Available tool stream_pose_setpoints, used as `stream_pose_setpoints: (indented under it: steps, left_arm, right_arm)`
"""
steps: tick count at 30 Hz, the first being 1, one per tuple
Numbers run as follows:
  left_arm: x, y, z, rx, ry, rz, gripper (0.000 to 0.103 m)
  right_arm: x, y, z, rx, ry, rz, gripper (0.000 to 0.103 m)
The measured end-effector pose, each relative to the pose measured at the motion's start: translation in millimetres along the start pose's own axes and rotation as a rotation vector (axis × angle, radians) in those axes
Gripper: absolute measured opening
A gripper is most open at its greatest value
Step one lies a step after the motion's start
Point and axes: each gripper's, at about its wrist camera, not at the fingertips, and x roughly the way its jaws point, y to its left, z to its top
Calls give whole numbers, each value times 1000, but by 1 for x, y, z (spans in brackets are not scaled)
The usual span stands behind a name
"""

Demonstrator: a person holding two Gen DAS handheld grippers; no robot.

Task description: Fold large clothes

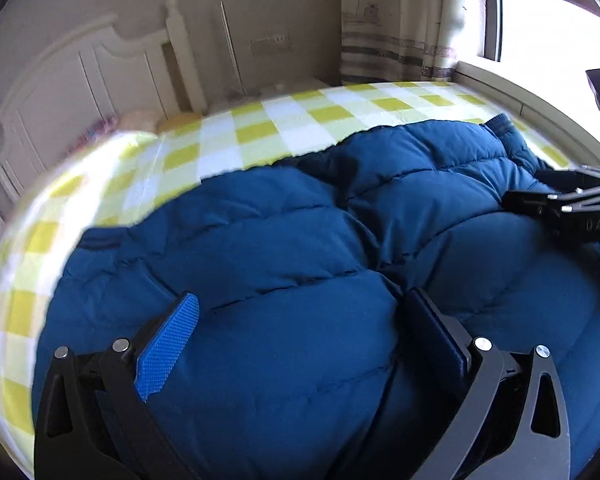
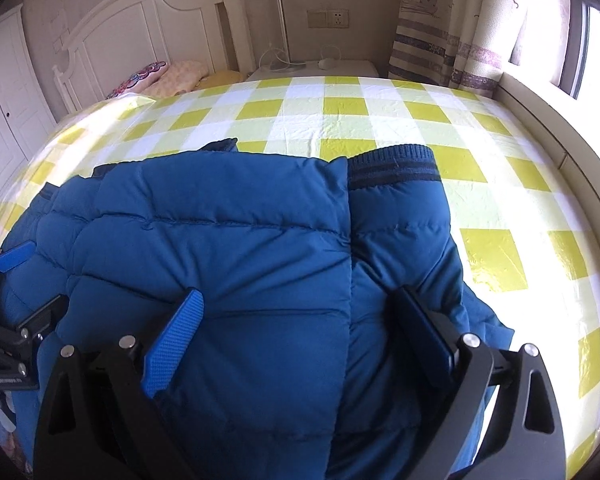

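Blue quilted fabric fills both views: the padded jacket [image 2: 220, 248] lies on the checked bedsheet [image 2: 340, 112] toward the near edge of the bed, partly folded, with one panel lapped over the body and a ribbed cuff [image 2: 392, 164] pointing toward the far edge. Working left to right, our left gripper [image 1: 300, 336] sits over the jacket's left portion with its jaws spread wide; nothing is pinched between them, though we cannot tell whether the fingertips press the fabric. Our right gripper [image 2: 300, 328] straddles the seam where the lapped panel meets the sleeve, jaws equally wide and holding nothing. We judge the fold to be midway, between grasps. The next move calls for closing each gripper on a thick edge, since the puffy layers will likely spring back.
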Motion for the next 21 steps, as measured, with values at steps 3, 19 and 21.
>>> stream_pose_setpoints:
  steps: [3, 19, 21]
  left_arm:
    - [6, 23, 0, -97, 26, -95, 99]
    - [-30, 48, -15, -186, -47, -82, 99]
    - [-52, 75, -30, -241, -94, -58, 99]
  right_arm:
    - [-18, 18, 0, -55, -41, -88, 95]
    - [-42, 73, -34, -246, -60, 12, 96]
    - [-48, 49, -36, -190, -69, 29, 97]
